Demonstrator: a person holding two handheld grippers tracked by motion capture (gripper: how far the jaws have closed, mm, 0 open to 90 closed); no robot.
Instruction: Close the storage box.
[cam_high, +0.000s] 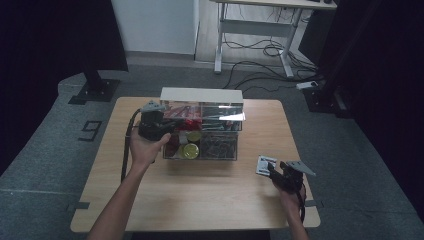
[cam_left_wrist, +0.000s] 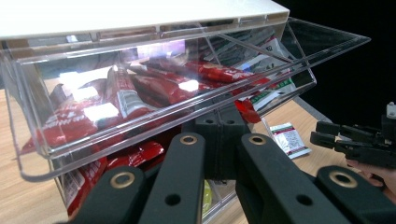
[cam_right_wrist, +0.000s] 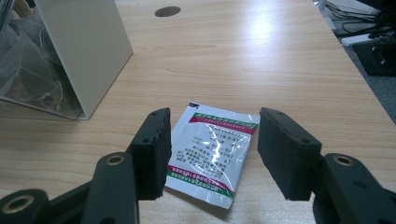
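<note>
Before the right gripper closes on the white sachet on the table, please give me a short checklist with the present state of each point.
1. White foil sachet with green and red stripes lies flat on the wooden table: ok.
2. Right gripper open, one jaw on each side of the sachet: ok.
3. Jaws pressing on the sachet: not ok, gaps show.
4. Left gripper shut at the clear hinged flap of the plastic box, flap raised: ok.
5. Room in the box for the sachet: cannot tell.
</note>
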